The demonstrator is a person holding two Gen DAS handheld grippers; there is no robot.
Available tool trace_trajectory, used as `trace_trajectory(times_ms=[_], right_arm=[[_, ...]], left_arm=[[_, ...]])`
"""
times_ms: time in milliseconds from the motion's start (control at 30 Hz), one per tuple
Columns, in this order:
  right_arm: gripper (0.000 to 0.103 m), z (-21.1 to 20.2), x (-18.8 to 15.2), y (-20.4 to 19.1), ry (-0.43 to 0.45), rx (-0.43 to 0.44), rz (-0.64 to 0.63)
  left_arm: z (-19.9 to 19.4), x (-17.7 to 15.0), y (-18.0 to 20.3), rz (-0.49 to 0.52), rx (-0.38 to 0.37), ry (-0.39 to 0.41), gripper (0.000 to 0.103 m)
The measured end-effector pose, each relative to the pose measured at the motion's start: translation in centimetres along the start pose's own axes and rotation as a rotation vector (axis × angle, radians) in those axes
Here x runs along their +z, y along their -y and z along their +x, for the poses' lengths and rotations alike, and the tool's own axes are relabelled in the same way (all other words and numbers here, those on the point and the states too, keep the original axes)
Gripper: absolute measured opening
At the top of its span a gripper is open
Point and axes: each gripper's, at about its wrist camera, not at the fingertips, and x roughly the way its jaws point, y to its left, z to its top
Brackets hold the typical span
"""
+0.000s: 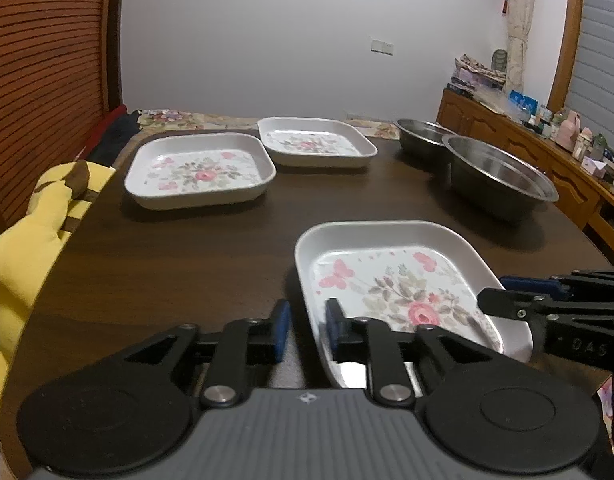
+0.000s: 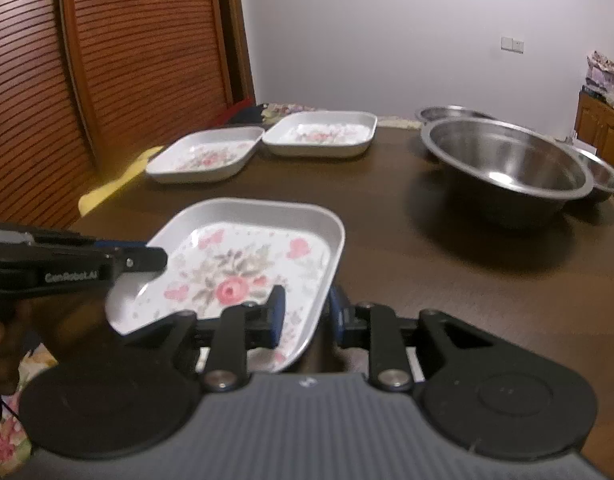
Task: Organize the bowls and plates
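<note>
1. Far left: two floral plates, one (image 1: pixel 199 172) beside the other (image 1: pixel 311 142), sit edge to edge at the back of the dark wooden table (image 1: pixel 167 264), well apart from both grippers.
2. Near centre: the third floral plate (image 1: pixel 391 276), the one being worked, lies at the front of the table and appears to rest flat on it, with a gripper at each side.
3. Its left edge: the left gripper (image 1: pixel 307 326) straddles the rim, one blue pad outside the wall and the other inside the dish. A gap shows on either side of the rim, so the fingers are released, not clamped.
4. Its right edge: the right gripper (image 2: pixel 305 310) straddles the opposite rim the same way, with the inner pad clear of the wall. It too looks released.
5. Right: a large steel bowl (image 1: pixel 499 176) and a smaller one (image 1: pixel 421 136) wait untouched, with a third bowl (image 2: pixel 605 178) just behind the large one.
6. Judgement: the plates come first, and nothing is stacked yet. If this plate is to join the far pair, both sets of fingers need to close squarely on the rims and lift evenly, since a one-sided pinch could tip the shallow dish.
</note>
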Motion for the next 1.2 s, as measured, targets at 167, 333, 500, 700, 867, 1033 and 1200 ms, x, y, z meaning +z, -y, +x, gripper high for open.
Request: trace_trajectory(times_ms=[167, 333, 500, 700, 867, 1033, 1200], right_arm=[[0.038, -1.3, 1.4, 0.3, 0.042, 0.0, -0.01], [0.049, -2.3, 3.3, 0.2, 0.083, 0.025, -0.02], [0.055, -2.1, 5.0, -0.6, 0.094, 0.058, -0.058], [0.055, -0.3, 7.6, -1.7, 0.086, 0.1, -0.091], [0.055, 1.3, 10.1, -2.8, 0.073, 0.141, -0.1], [0.055, 4.1, 12.3, -3.6, 0.054, 0.163, -0.113], [0.055, 7.9, 13.6, -3.7, 0.014, 0.189, -0.091]], left_arm=[[-1.2, 0.8, -0.5, 0.003, 0.003, 0.028, 0.04], [-2.1, 2.0, -1.2, 0.009, 0.012, 0.055, 0.053], [-2.4, 3.7, -2.4, 0.024, 0.023, 0.075, 0.066], [-1.5, 6.0, -4.5, 0.032, 0.044, 0.083, 0.067], [-0.1, 8.1, -7.1, 0.012, 0.059, 0.082, 0.067], [1.7, 10.0, -9.7, -0.003, 0.08, 0.081, 0.067], [3.8, 11.4, -11.9, -0.021, 0.099, 0.075, 0.067]])
